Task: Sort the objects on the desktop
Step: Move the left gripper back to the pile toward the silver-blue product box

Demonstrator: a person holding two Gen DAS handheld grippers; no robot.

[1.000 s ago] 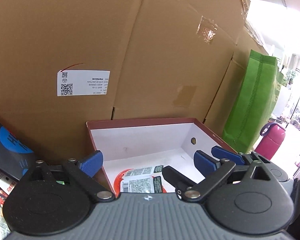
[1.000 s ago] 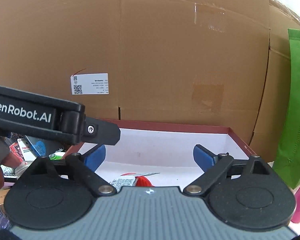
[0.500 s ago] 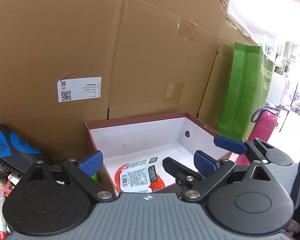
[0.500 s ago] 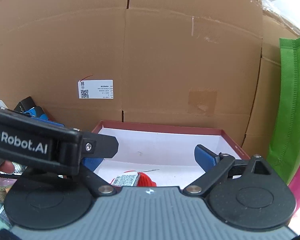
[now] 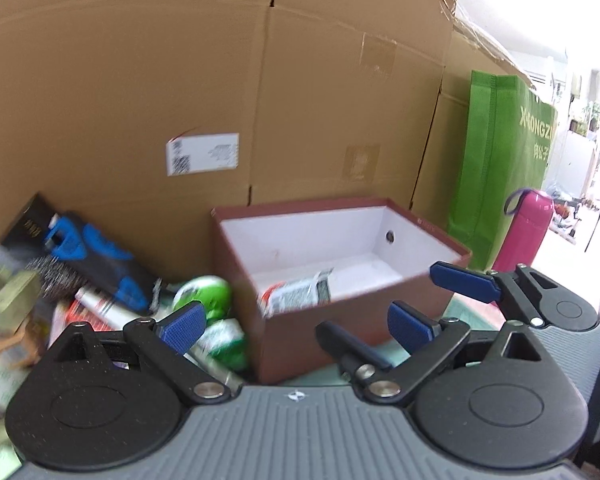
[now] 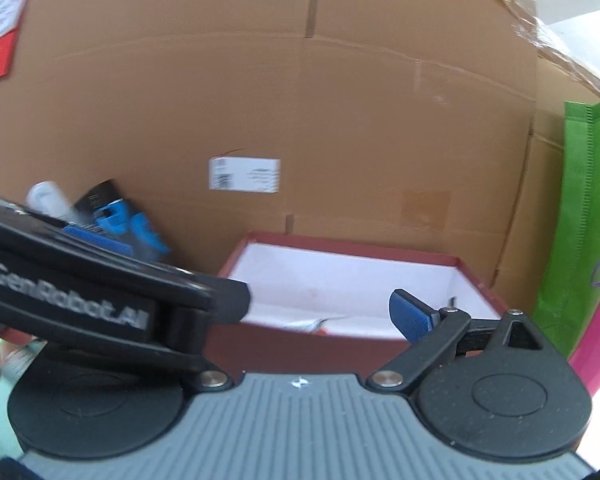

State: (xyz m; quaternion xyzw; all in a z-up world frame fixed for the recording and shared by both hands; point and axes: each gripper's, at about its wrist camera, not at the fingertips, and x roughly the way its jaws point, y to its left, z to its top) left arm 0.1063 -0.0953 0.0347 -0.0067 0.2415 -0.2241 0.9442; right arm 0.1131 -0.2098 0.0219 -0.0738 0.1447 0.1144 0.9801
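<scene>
Both tongs pulled back from the box (image 5: 332, 280), packet (image 5: 300, 292) left inside; left gripper (image 5: 296, 326) & right gripper (image 6: 410, 312) wide, empty—next pick from clutter left.

Maroon box (image 5: 364, 312) open, upright; labelled packet (image 5: 300, 294) lying inside.

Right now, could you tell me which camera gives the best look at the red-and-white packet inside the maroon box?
The left wrist view: the packet lies in plain sight against the maroon box front wall. The right wrist view shows only a blurred sliver above the near rim.
</scene>
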